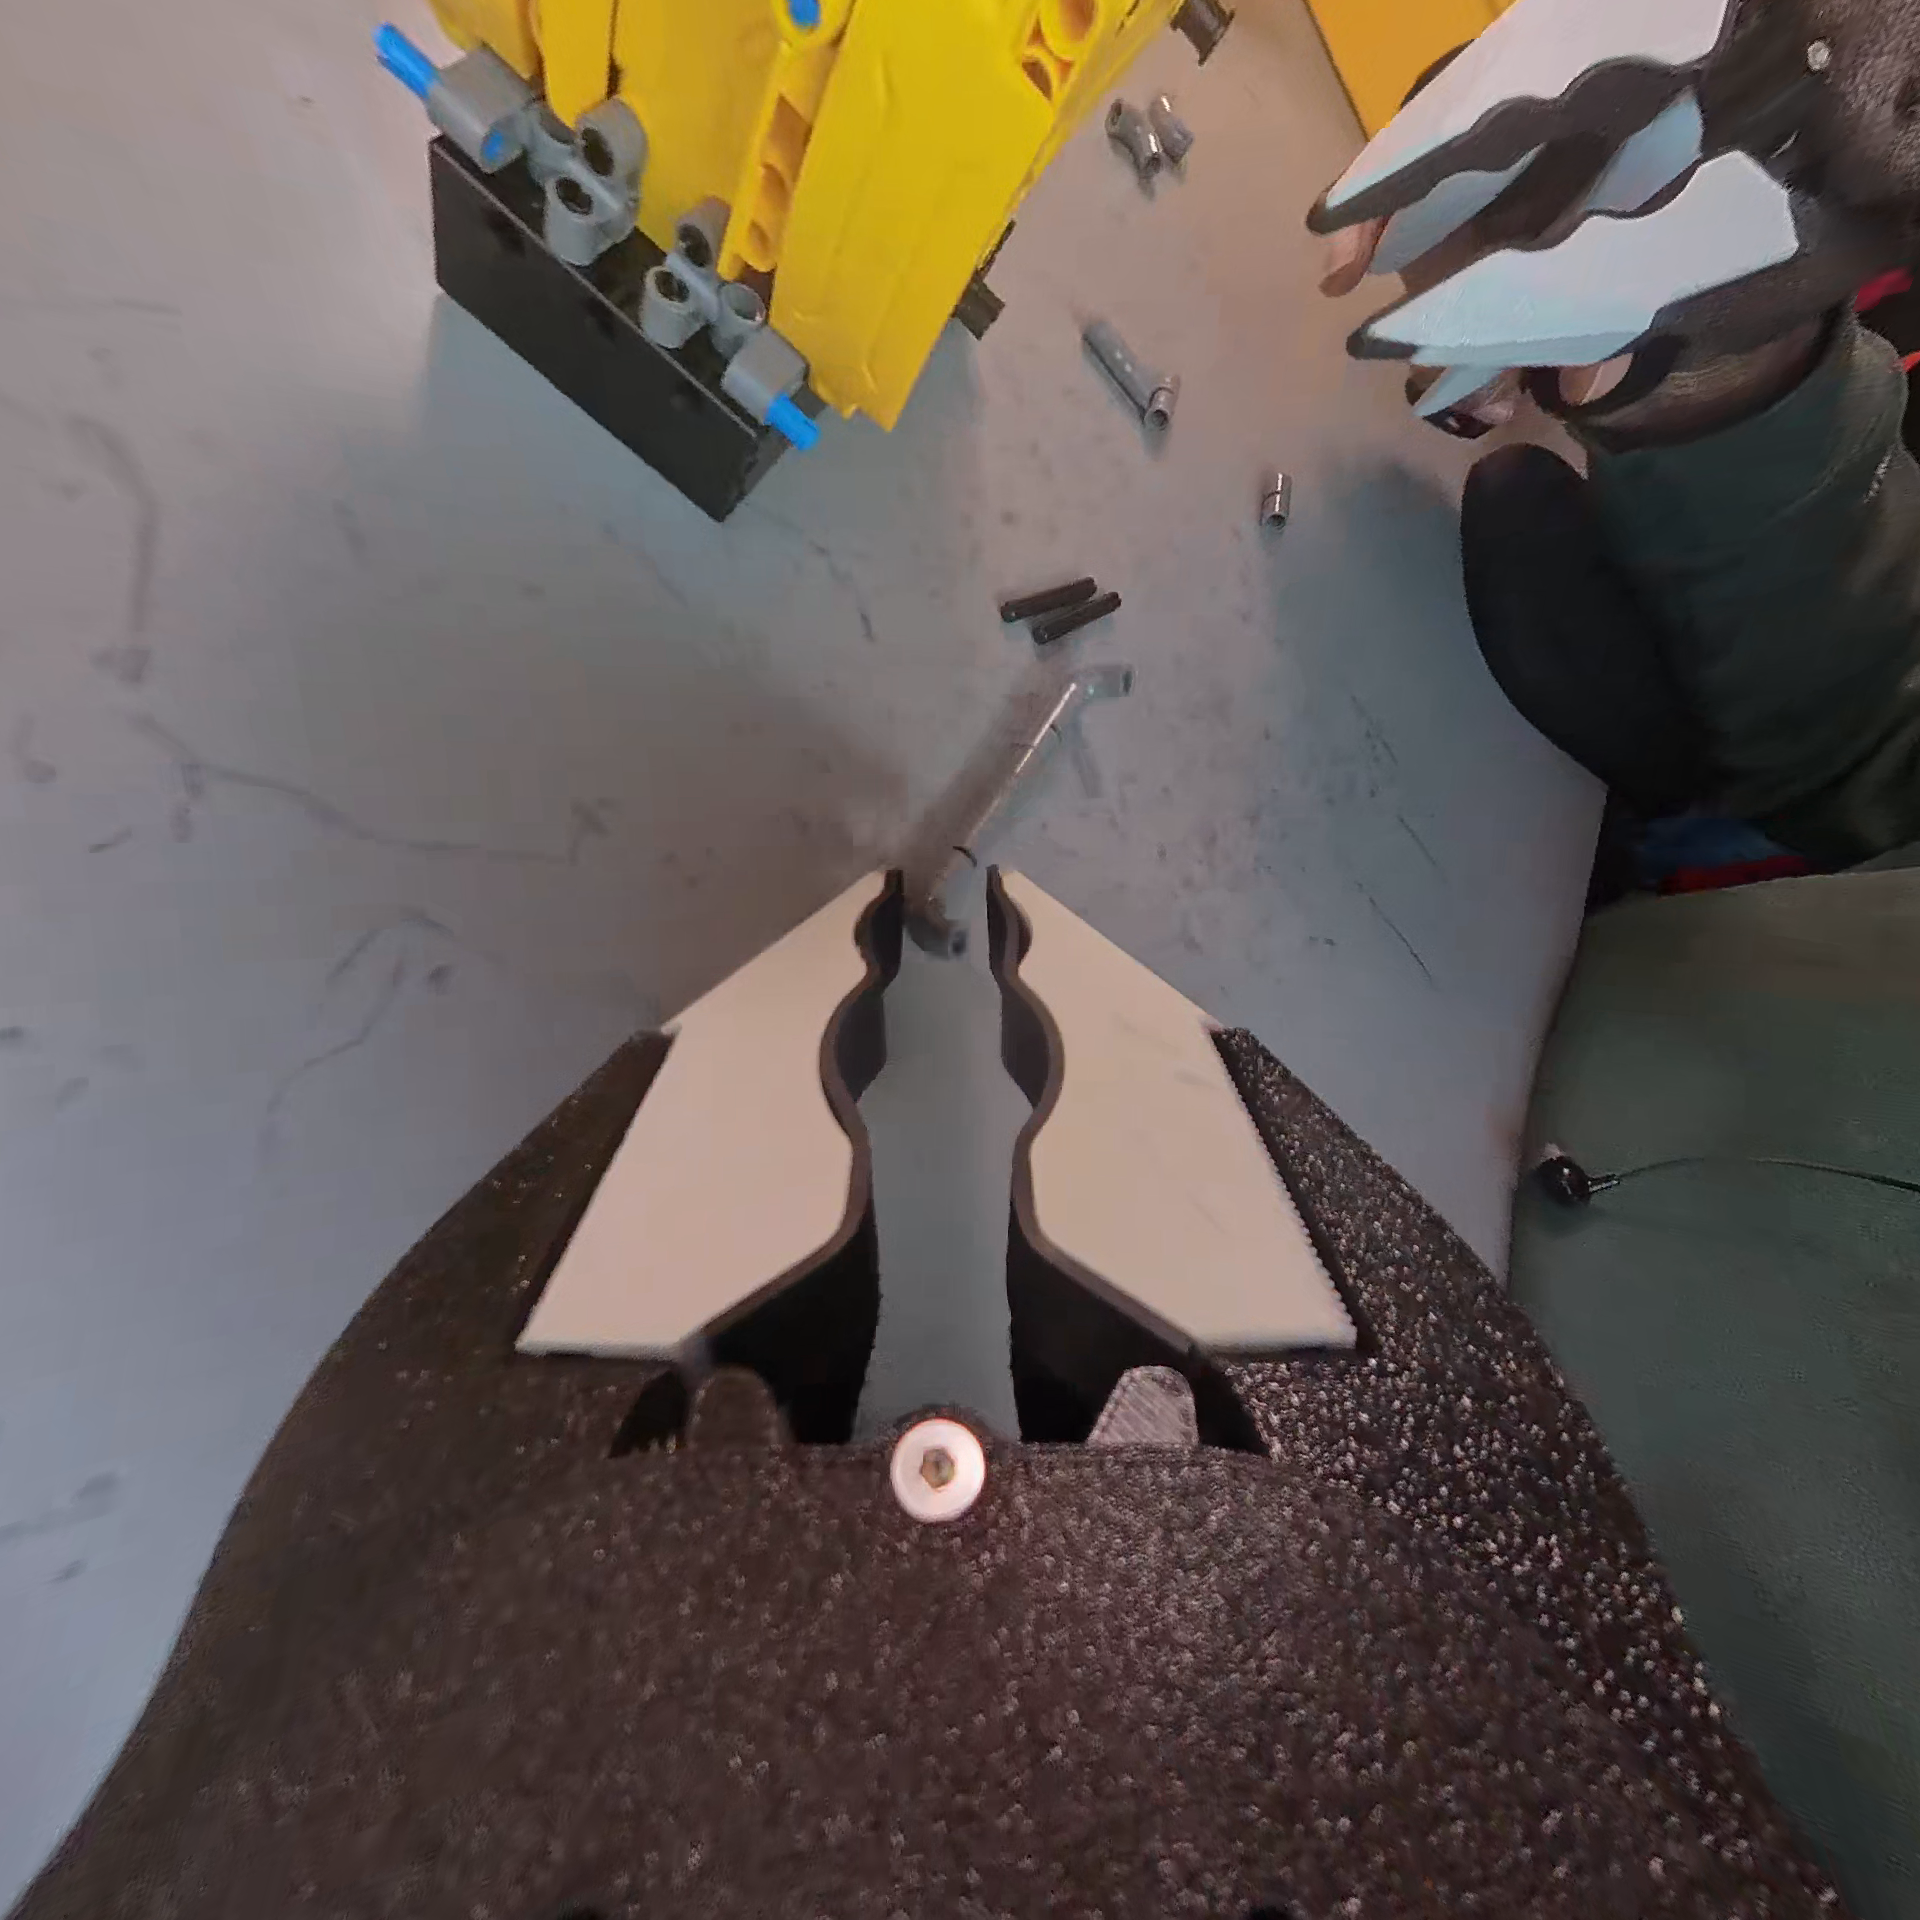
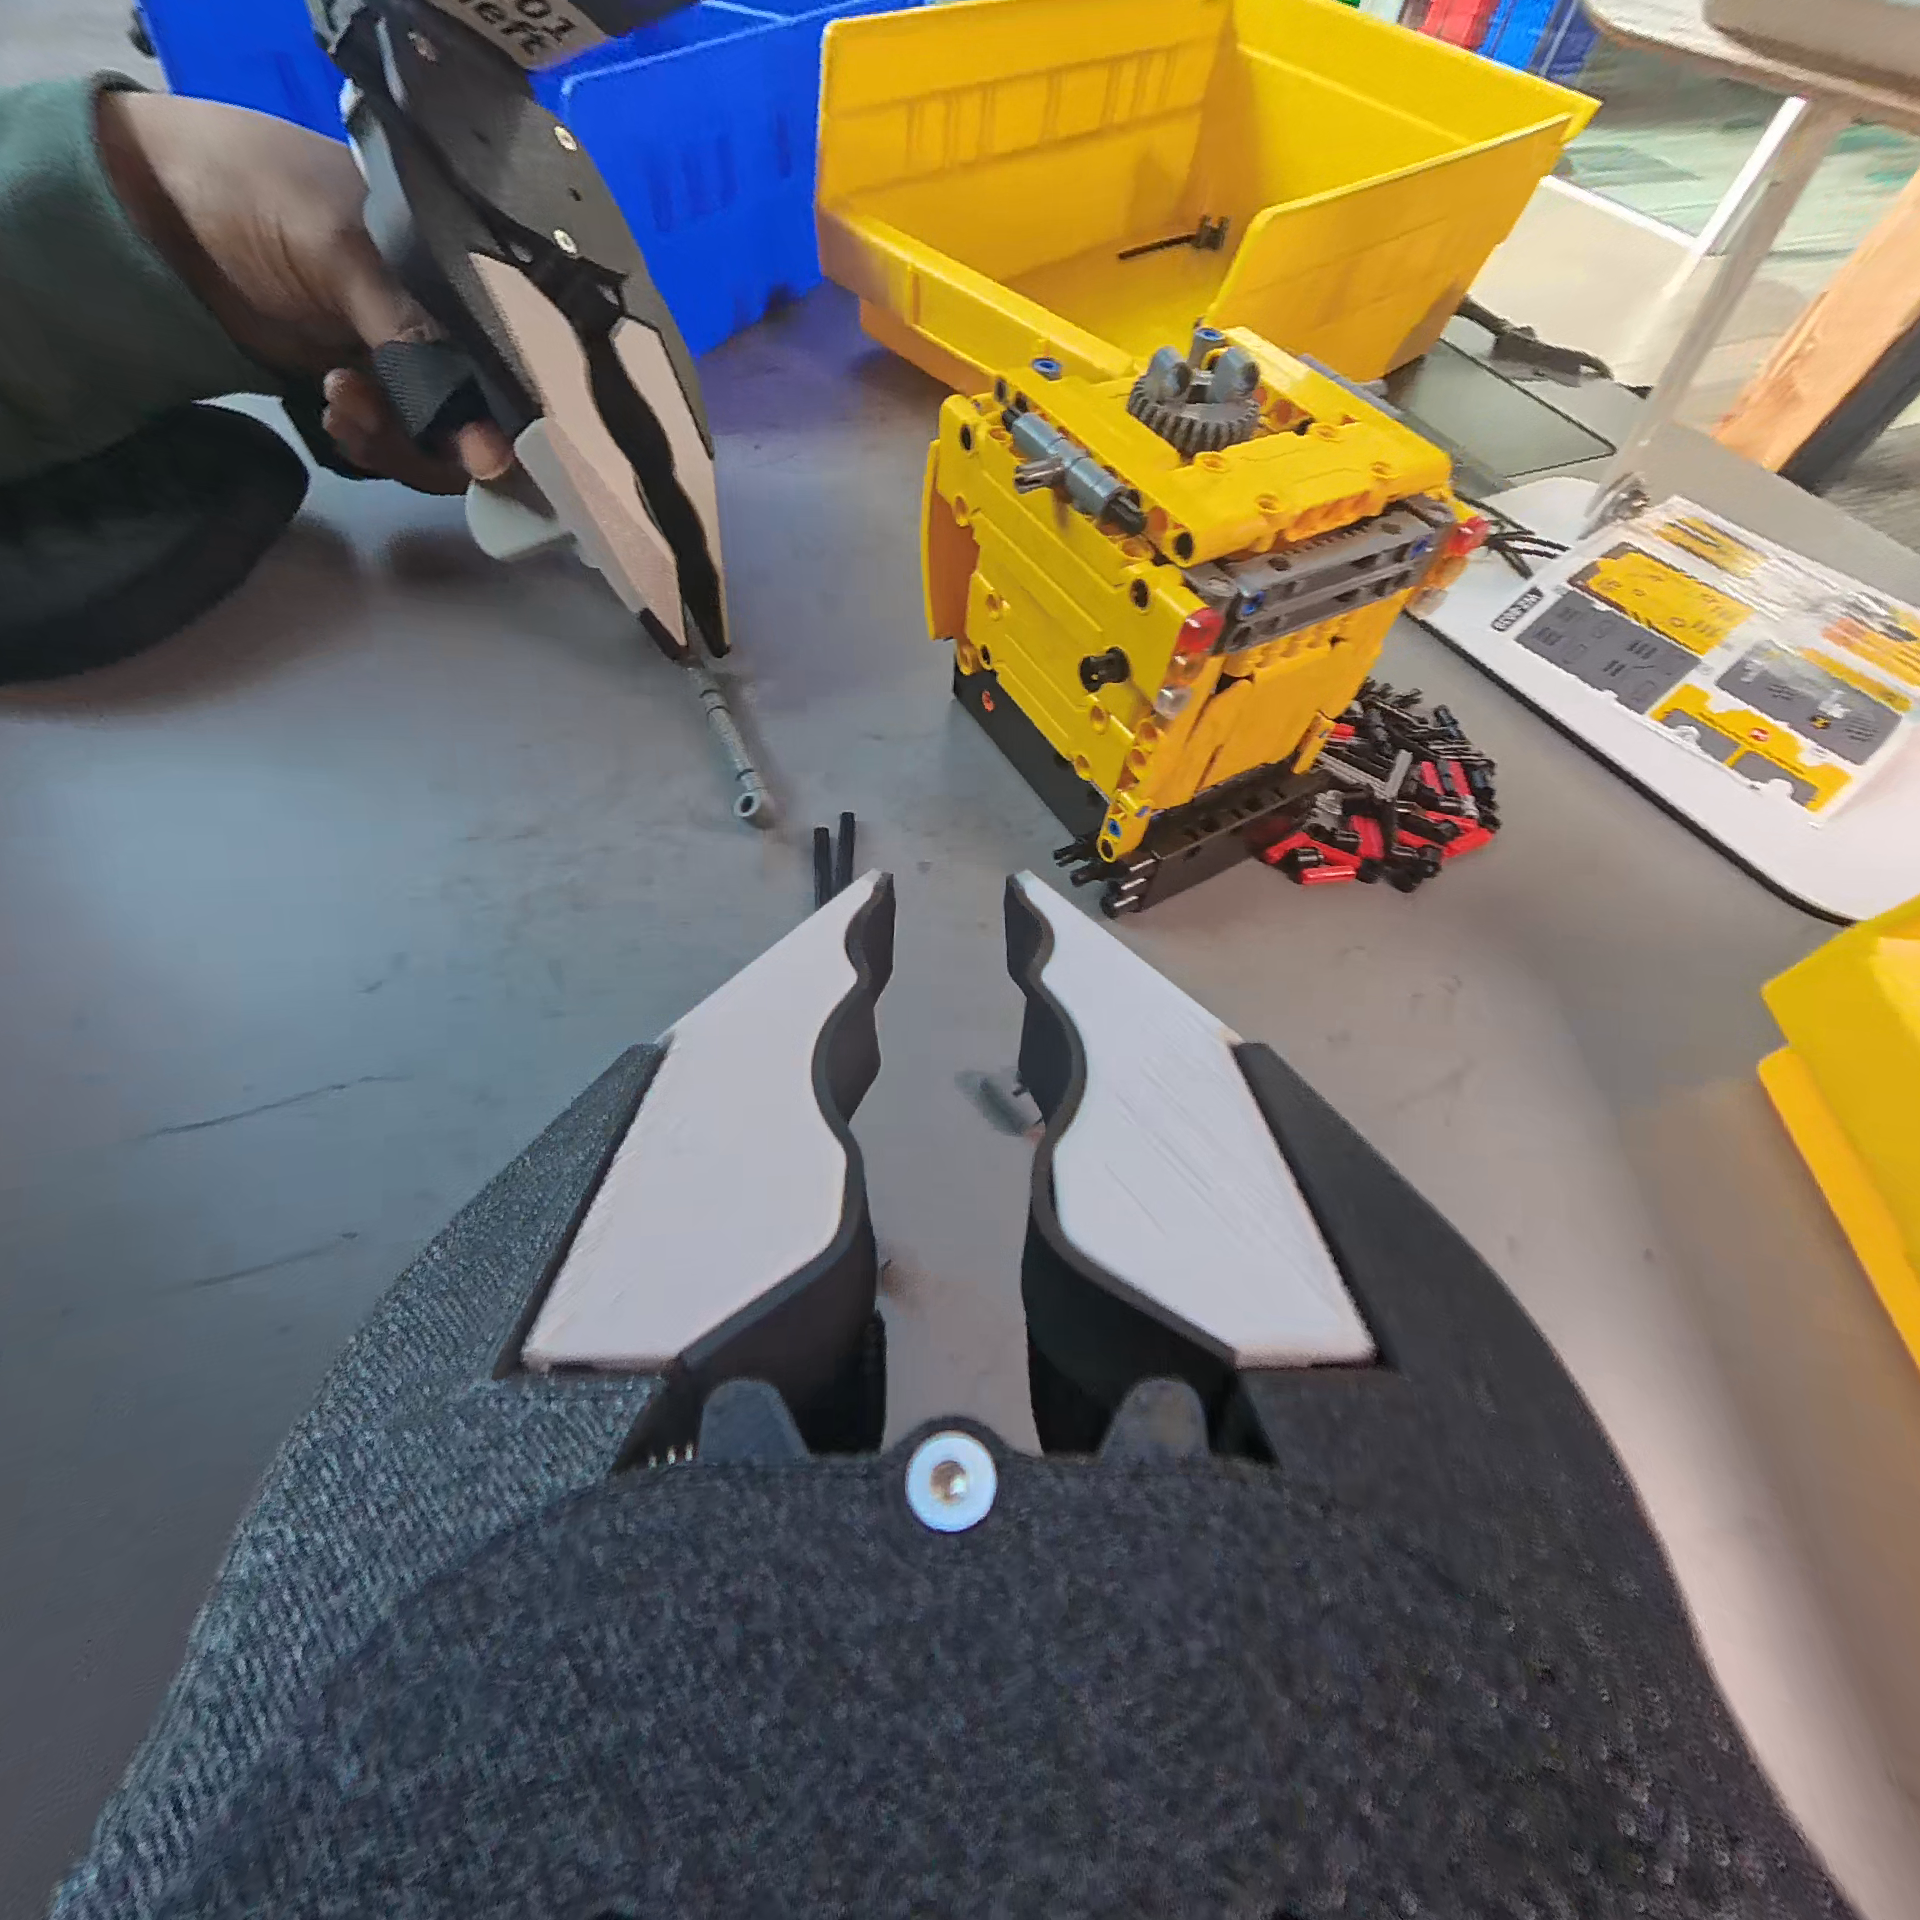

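My left gripper [image 1: 943, 883] is shut on the near end of a long grey rod [image 1: 1023, 758] with an eyelet at its far tip. In the right wrist view the left gripper [image 2: 694, 644] points down, and the rod [image 2: 732, 743] slants to the grey table with its eyelet touching the surface. My right gripper [image 2: 951, 883] hovers low over the table, jaws a little apart and empty. It also shows in the left wrist view [image 1: 1340, 281] at the top right. Two black pins [image 2: 834, 852] lie just ahead of its left fingertip. A small grey sleeve [image 2: 1003, 1101] lies under it.
A yellow brick-built model [image 2: 1174, 623] on a black base stands to the right, beside a pile of red and black pins [image 2: 1382, 800]. Behind it are a yellow bin [image 2: 1143, 156] and a blue bin [image 2: 675, 156]. An instruction sheet [image 2: 1714, 665] lies right. Loose grey connectors [image 1: 1127, 369] are scattered about.
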Demonstrator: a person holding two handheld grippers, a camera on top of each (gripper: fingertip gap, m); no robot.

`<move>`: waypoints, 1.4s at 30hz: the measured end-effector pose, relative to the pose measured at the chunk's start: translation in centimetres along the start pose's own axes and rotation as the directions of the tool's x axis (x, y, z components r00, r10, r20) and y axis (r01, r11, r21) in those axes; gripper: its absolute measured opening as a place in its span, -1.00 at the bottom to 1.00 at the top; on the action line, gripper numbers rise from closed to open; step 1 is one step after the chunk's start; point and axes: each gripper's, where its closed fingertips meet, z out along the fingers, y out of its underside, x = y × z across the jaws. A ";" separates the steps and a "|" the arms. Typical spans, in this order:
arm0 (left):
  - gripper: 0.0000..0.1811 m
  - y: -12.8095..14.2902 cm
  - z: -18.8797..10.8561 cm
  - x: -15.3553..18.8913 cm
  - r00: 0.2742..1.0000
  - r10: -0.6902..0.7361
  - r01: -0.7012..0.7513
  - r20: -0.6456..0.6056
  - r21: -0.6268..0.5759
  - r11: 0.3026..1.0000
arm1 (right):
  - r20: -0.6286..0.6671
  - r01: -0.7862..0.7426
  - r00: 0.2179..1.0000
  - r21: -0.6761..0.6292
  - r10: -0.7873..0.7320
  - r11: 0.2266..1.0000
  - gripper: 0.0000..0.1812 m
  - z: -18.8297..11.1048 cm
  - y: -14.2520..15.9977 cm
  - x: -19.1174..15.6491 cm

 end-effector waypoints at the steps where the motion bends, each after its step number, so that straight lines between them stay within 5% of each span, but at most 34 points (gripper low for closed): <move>1: -0.83 0.0 -0.2 -0.3 1.000 0.007 -0.007 0.019 -0.001 1.000 | -0.020 -0.008 1.000 0.005 0.008 1.000 -0.77 -0.2 -0.1 0.5; 4: -0.74 -0.5 -0.7 -1.2 0.993 0.074 -0.076 0.090 0.021 0.997 | -0.085 -0.034 0.996 0.017 0.035 0.999 -0.77 -0.7 -0.2 2.0; 8: -0.71 -1.7 -0.2 1.5 0.936 0.339 -0.344 0.094 0.050 0.937 | -0.141 -0.051 0.988 0.026 0.055 0.998 -0.77 -1.1 -0.2 3.2; 14: -0.74 0.4 2.0 1.6 0.782 0.605 -0.589 0.149 -0.139 0.796 | -0.103 -0.004 0.995 0.045 0.009 0.999 -0.78 -1.0 -0.7 2.1; 18: -0.88 1.1 2.1 0.8 0.810 0.571 -0.549 0.133 -0.168 0.819 | 0.122 0.170 0.978 0.017 -0.171 0.985 -0.79 0.4 -0.3 -3.5; 22: -0.93 1.0 2.1 0.9 0.856 0.507 -0.489 0.102 -0.160 0.857 | 0.204 0.354 0.920 -0.070 -0.334 0.932 -0.76 2.7 1.6 -6.7; 27: -0.93 1.2 2.3 4.8 0.940 0.282 -0.299 -0.190 -0.068 0.952 | 0.164 0.491 0.858 0.015 -0.486 0.871 -0.66 3.4 0.1 -7.9; 33: -0.93 0.6 1.6 8.0 0.891 0.144 -0.167 -0.430 -0.018 0.986 | 0.100 0.619 0.775 0.083 -0.624 0.781 -0.88 2.9 -0.8 -8.6; 37: -0.91 -0.4 1.0 8.2 0.886 0.209 -0.199 -0.414 0.066 0.978 | 0.210 0.427 0.876 0.084 -0.435 0.900 -0.91 2.4 -0.9 -8.8; 39: -0.69 -1.3 0.0 8.5 0.868 0.326 -0.285 -0.374 0.162 0.945 | 0.314 0.204 0.929 0.001 -0.194 0.979 -0.91 2.4 -0.5 -8.7; 42: -0.70 -1.9 -0.4 8.3 0.847 0.473 -0.429 -0.241 0.214 0.878 | 0.392 -0.154 0.904 -0.074 0.171 0.985 -0.91 2.3 -1.1 -8.0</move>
